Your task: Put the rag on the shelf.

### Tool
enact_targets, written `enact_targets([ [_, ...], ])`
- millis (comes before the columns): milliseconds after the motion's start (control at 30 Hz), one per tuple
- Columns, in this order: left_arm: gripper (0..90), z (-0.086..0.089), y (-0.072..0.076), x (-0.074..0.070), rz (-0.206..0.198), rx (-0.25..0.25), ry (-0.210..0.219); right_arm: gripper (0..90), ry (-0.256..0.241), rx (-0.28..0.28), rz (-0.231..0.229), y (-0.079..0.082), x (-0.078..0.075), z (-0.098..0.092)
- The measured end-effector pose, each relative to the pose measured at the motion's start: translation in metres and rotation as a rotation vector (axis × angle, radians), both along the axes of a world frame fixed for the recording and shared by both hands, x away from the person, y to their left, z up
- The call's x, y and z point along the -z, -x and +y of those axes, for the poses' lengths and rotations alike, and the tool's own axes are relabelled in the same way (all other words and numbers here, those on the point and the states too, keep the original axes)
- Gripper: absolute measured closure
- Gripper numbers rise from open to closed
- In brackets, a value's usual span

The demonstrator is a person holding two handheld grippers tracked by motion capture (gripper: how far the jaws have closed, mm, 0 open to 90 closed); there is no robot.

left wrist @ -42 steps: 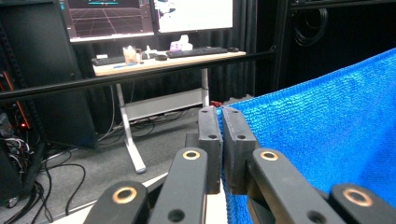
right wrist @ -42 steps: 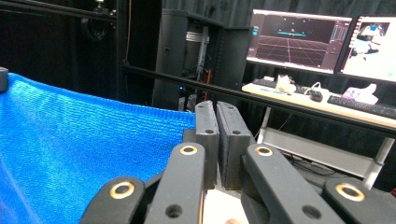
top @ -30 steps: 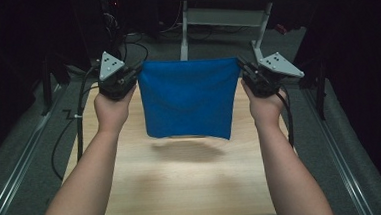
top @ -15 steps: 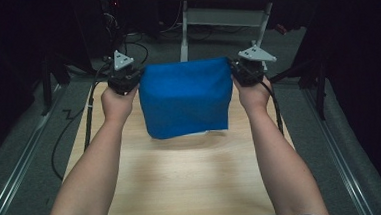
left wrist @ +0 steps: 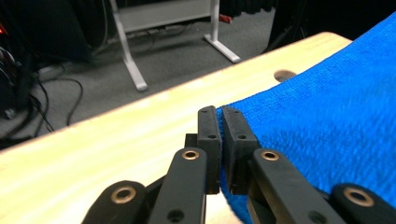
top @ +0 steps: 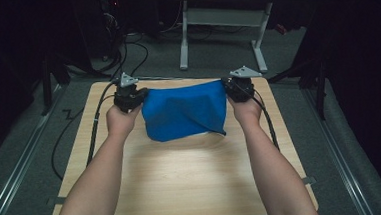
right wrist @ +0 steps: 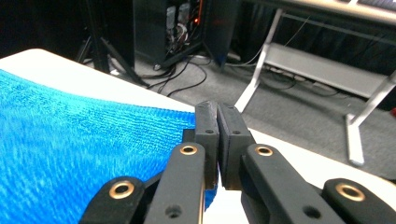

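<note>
Both tongs — left (top: 137, 97) and right (top: 231, 89) — pinch far corners of the blue terry cloth (top: 185, 113), its near edge draped on the pale wooden worktop (top: 183, 178) — the fold looks unfinished.

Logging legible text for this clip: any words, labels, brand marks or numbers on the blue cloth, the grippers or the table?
None can be read.
Blue cloth: plain weave, no tag or print showing.
Left gripper and right gripper: black fingers with brass rivets, no markings.
Table: bare wood grain.
Equipment on the floor beyond the table: small lights, any lettering too blurred to read.
</note>
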State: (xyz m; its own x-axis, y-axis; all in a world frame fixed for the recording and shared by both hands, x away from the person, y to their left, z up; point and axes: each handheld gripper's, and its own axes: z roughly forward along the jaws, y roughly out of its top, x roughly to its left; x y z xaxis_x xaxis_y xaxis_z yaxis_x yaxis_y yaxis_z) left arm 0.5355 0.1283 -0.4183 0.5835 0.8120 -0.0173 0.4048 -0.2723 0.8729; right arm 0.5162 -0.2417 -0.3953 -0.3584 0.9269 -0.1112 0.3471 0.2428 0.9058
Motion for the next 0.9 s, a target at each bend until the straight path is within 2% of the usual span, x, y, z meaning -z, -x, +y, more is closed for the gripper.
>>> enact_targets([
  [100,86.7,0.001,0.003,0.014,0.030,0.005,0.019,88.7,-0.011,-0.015,0.037,0.002,0.016,0.001],
  [133,86.7,0.001,0.003,0.014,0.030,0.005,0.019,88.7,-0.011,-0.015,0.037,0.002,0.016,0.001],
  [167,86.7,0.002,0.005,0.022,0.042,0.011,0.025,88.7,-0.013,-0.023,0.054,0.004,0.025,0.002],
  [200,86.6,0.002,0.005,0.022,0.042,0.011,0.025,88.7,-0.013,-0.023,0.054,0.004,0.025,0.002],
  [300,86.6,0.001,0.007,0.034,0.068,0.024,0.025,88.6,-0.025,-0.036,0.074,0.007,0.037,0.004],
  [367,86.4,0.001,0.008,0.040,0.085,0.030,0.043,88.6,-0.035,-0.039,0.087,0.008,0.045,0.005],
  [433,85.7,0.000,0.008,0.043,0.097,0.040,0.058,88.6,-0.049,-0.040,0.103,0.009,0.054,0.004],
  [633,84.8,-0.009,0.007,0.050,0.114,0.068,0.059,88.6,-0.053,-0.034,0.132,0.014,0.070,0.001],
  [767,84.2,-0.012,0.006,0.055,0.126,0.063,0.066,88.6,-0.056,-0.030,0.145,0.018,0.078,-0.002],
  [900,84.2,-0.016,0.004,0.062,0.143,0.068,0.055,88.6,-0.040,-0.032,0.158,0.022,0.083,-0.005],
])
